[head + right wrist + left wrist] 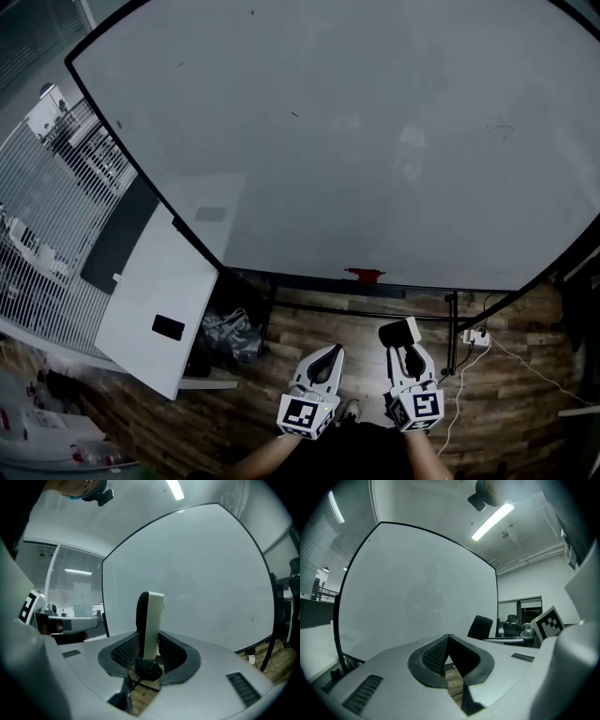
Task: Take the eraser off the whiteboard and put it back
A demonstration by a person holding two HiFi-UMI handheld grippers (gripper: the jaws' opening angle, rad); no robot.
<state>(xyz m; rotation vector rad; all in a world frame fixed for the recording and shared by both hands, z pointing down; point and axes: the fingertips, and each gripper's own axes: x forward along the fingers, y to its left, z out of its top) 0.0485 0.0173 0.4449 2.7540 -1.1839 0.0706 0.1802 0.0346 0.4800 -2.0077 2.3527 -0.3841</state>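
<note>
A large whiteboard (356,141) fills the upper head view, its surface almost blank. My right gripper (401,339) is shut on the eraser (399,332), a slim block with a white back and a dark felt side. In the right gripper view the eraser (150,620) stands upright between the pads, away from the whiteboard (197,573). My left gripper (328,356) is shut with nothing in it, its pads (436,656) meeting at the tips. Both grippers hang below the board's lower edge.
A small red object (364,275) sits on the board's bottom ledge. A white cabinet (155,309) stands at the left, with a wire rack (47,244) beyond it. A white power strip (476,337) and its cable lie on the wooden floor at the right.
</note>
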